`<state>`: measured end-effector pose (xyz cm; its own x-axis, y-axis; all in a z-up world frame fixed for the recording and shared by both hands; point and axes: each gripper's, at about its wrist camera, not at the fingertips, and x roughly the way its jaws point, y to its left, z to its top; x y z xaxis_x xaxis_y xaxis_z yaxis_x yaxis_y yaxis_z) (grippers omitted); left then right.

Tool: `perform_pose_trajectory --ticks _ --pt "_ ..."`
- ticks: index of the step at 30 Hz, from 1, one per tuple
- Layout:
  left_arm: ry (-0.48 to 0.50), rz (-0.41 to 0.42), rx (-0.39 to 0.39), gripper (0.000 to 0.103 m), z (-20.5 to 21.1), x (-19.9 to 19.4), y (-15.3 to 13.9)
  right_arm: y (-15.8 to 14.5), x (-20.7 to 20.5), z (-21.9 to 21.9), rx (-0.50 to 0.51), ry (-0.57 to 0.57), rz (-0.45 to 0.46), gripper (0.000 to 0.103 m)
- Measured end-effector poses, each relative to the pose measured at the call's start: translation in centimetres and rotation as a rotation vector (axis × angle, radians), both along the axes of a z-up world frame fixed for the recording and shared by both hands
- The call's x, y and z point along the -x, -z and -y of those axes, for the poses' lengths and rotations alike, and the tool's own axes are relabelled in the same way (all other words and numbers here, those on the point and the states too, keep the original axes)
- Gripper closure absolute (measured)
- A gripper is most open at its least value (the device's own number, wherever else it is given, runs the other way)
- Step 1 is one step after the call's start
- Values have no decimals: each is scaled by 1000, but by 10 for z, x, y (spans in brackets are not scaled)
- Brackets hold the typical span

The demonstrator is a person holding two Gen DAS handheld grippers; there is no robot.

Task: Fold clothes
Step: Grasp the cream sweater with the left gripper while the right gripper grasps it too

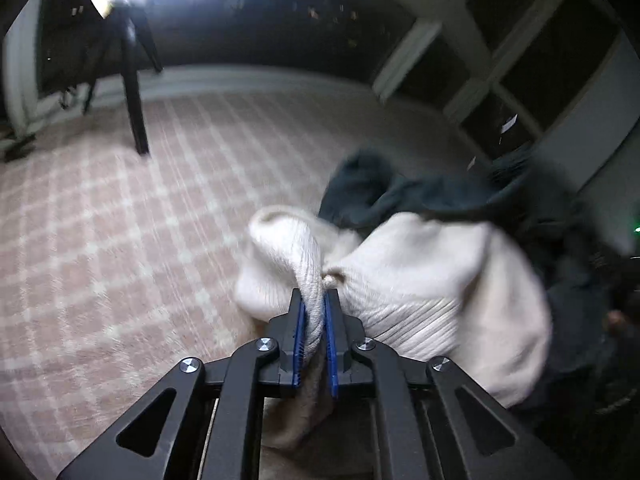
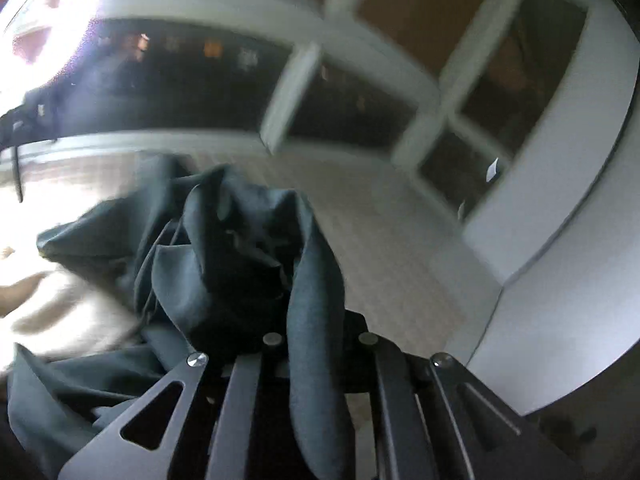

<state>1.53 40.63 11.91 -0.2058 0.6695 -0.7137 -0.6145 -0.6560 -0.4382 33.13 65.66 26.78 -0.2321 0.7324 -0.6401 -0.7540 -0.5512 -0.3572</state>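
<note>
We've got the L gripper (image 1: 316,312) clenched on a bunched ribbed edge of the cream knit (image 1: 420,280), which hangs lifted over the checked rug (image 1: 120,220). R gripper (image 2: 316,332) is buried in the dark cloth (image 2: 248,248); fabric runs between its fingers, but w/ the tips hidden we can't tell if it's clamped. Both pieces are crumpled, not folded. Knit looks soft, thick, stretchy, so it'll sag; better held at 2 hem or shoulder corners. Dark cloth seems thin, limp, maybe slippery
</note>
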Motion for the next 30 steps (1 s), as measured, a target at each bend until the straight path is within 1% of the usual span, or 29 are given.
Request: perform_pose_trajectory --ticks 1,2,3,4,5,6,7,8,9,10,11,12,13,14,15,16,17,18,19,20,21,23,24,25,26,27,29,30 --pt "-17 -13 -37 96 11 -3 -16 0 -5 -14 62 17 -9 94" --pt "-31 -38 -62 100 22 -7 -31 -1 -11 -14 98 9 -36 92" --pt "-58 -66 -72 100 30 -6 -44 -7 -15 -5 89 1 -48 91" --pt "-82 -93 -82 100 37 -6 -56 -14 -19 4 81 -6 -61 84" --pt "-86 -113 -88 100 44 -7 -66 -24 -22 17 73 -45 -90 79" --pt "-92 -143 -70 100 49 -10 -76 -34 -25 30 66 -84 -120 76" --pt "-98 -173 -51 100 53 -13 -85 -41 -30 47 98 -155 -176 67" --pt "-99 -204 -18 100 55 -12 -86 -48 -35 65 131 -226 -232 52" --pt "-98 -231 13 100 58 -10 -89 -48 -30 78 192 -287 -255 46" --pt "-94 -241 26 100 57 -10 -87 -47 -24 91 252 -349 -279 41" --pt "-89 -252 39 99 56 -12 -85 -47 -19 103 313 -411 -303 41" --pt "-66 -263 42 99 50 -24 -86 -47 -13 116 373 -472 -325 41" --pt "-42 -273 45 101 44 -36 -86 -38 3 118 407 -487 -308 41" --pt "-17 -283 46 100 38 -47 -87 -29 12 116 404 -466 -269 41" --pt "37 -277 20 94 29 -59 -94 -20 22 114 401 -444 -231 41" --pt "93 -299 9 88 16 -74 -102 -6 29 106 405 -405 -178 41" --pt "149 -321 -1 70 3 -88 -110 7 35 99 408 -365 -126 42" --pt "203 -358 7 47 -10 -103 -113 19 30 90 405 -309 -87 42" --pt "257 -395 16 38 -23 -118 -115 26 24 82 402 -275 -81 42" --pt "305 -436 39 30 -39 -131 -113 31 15 74 407 -246 -88 42" --pt "351 -474 63 31 -54 -142 -109 32 2 66 426 -222 -113 42" --pt "425 -466 112 32 -83 -146 -95 34 -23 48 464 -174 -163 42" --pt "462 -462 136 36 -98 -148 -87 32 -29 42 459 -157 -167 42" --pt "496 -455 160 43 -112 -149 -80 30 -36 36 453 -141 -171 42" --pt "492 -420 177 78 -119 -142 -76 31 -41 36 441 -133 -167 42" --pt "485 -356 170 95 -122 -132 -73 29 -48 40 429 -130 -167 42" --pt "447 -205 58 98 -111 -107 -79 30 -57 37 421 -125 -168 42" --pt "406 -224 32 98 -102 -99 -90 30 -62 36 418 -122 -169 42"
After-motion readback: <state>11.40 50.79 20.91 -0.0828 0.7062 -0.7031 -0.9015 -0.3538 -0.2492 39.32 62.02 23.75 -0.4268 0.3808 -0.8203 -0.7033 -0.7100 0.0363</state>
